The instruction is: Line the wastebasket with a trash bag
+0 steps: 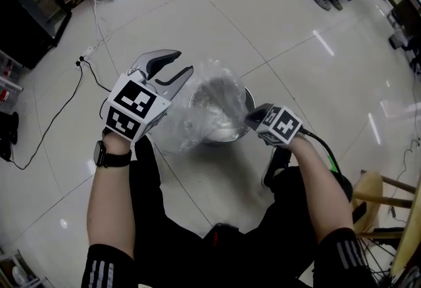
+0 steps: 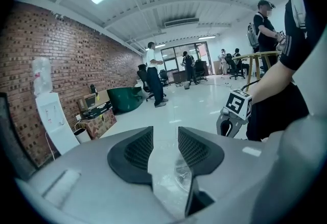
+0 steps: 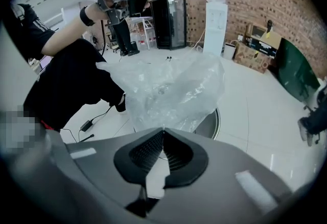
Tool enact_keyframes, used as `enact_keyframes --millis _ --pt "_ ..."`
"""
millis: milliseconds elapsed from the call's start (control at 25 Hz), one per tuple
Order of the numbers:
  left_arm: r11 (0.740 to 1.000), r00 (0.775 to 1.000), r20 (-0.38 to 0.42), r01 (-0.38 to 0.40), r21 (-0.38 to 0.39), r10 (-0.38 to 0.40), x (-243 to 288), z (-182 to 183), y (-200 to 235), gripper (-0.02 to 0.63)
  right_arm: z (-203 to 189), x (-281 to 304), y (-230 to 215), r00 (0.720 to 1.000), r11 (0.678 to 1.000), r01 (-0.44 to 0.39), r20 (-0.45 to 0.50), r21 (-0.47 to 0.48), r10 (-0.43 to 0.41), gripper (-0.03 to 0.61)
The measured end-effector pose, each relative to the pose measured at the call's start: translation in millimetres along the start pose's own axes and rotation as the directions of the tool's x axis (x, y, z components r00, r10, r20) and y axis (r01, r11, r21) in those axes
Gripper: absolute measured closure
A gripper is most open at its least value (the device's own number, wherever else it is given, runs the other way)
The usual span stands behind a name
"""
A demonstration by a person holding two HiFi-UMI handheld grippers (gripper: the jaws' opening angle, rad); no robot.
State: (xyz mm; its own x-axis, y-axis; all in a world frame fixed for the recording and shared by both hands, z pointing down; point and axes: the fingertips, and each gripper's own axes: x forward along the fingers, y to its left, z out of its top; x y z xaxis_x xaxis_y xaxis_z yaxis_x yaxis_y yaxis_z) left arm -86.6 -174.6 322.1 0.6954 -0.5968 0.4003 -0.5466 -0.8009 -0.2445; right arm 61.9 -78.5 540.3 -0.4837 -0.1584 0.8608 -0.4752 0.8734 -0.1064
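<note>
Right gripper (image 3: 163, 132) pinches trash bag (image 3: 168, 90) above wastebasket (image 3: 213, 122).

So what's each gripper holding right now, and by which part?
The right gripper is shut on the trash bag, pinching its edge. The left gripper is open, with bag film loose between its jaws.

White tiled floor (image 1: 276, 30) carries the metal wastebasket (image 1: 227, 139) and a black cable (image 1: 43, 137).

Clear, glinting trash bag (image 1: 210, 106); silvery wastebasket (image 1: 230, 138). Grey left gripper (image 1: 183, 63) and right gripper (image 1: 252, 117) with black ribbed pads (image 2: 140, 149), black-and-white square markers (image 1: 135, 106) on both. Glossy white tiled floor (image 1: 296, 37) with thin grey joints. Red-brown brick wall (image 2: 66, 59). Black sleeve (image 1: 105, 270) with white stripes.
</note>
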Motion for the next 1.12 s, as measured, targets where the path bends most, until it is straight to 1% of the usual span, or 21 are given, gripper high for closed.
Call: enact_keyframes --millis 200,280,360,400,480,520,640,720,800,840,920,1000,1040,1120 --pt "0.999 0.995 -0.088 0.043 0.008 -0.042 20 -25 -13 0.456 -29 21 2 0.996 0.998 -0.054 -0.075 0.035 0.056 0.571" --pt "0.999 0.992 -0.112 0.053 0.006 -0.052 26 -32 -16 0.456 -33 23 2 0.993 0.998 -0.058 -0.097 0.033 0.061 0.571" --pt "0.998 0.991 -0.119 0.068 0.012 -0.066 29 -32 -22 0.456 -34 23 1 0.993 0.998 -0.054 -0.103 0.024 0.056 0.568" --pt "0.997 0.990 -0.118 0.076 0.018 -0.074 29 -31 -25 0.456 -33 22 0 0.993 0.999 -0.051 -0.104 0.015 0.053 0.554" --pt "0.996 0.989 -0.117 0.089 0.025 -0.086 31 -30 -29 0.456 -34 20 -3 0.993 0.999 -0.048 -0.111 0.000 0.048 0.484" --pt "0.995 0.989 -0.121 0.092 0.023 -0.089 31 -31 -30 0.456 -34 19 -4 0.992 0.999 -0.049 -0.118 -0.001 0.049 0.468" --pt "0.995 0.981 -0.165 0.102 -0.010 -0.102 37 -46 -29 0.448 -34 13 -8 0.990 0.999 -0.048 -0.131 0.003 0.048 0.456" --pt "0.992 0.967 -0.221 0.122 -0.042 -0.129 46 -66 -33 0.435 -27 5 -16 0.993 1.000 -0.026 -0.111 -0.003 0.026 0.427" --pt "0.986 0.947 -0.277 0.155 -0.056 -0.165 55 -85 -43 0.426 -8 -6 -24 0.998 1.000 0.009 -0.060 -0.023 -0.010 0.391" --pt "0.983 0.939 -0.292 0.174 -0.055 -0.183 58 -90 -49 0.426 5 -13 -28 0.999 0.999 0.030 -0.029 -0.043 -0.031 0.374" --pt "0.977 0.934 -0.288 0.208 -0.046 -0.213 63 -88 -63 0.426 28 -25 -36 0.996 0.991 0.085 0.032 -0.099 -0.082 0.330" --pt "0.971 0.930 -0.280 0.234 -0.046 -0.237 68 -86 -76 0.426 44 -32 -45 0.988 0.979 0.138 0.083 -0.148 -0.127 0.303" --pt "0.968 0.925 -0.287 0.246 -0.053 -0.250 71 -88 -82 0.426 49 -33 -49 0.985 0.974 0.155 0.101 -0.166 -0.140 0.293" --pt "0.959 0.904 -0.321 0.273 -0.071 -0.281 78 -99 -95 0.415 54 -31 -51 0.981 0.964 0.173 0.117 -0.200 -0.152 0.278"
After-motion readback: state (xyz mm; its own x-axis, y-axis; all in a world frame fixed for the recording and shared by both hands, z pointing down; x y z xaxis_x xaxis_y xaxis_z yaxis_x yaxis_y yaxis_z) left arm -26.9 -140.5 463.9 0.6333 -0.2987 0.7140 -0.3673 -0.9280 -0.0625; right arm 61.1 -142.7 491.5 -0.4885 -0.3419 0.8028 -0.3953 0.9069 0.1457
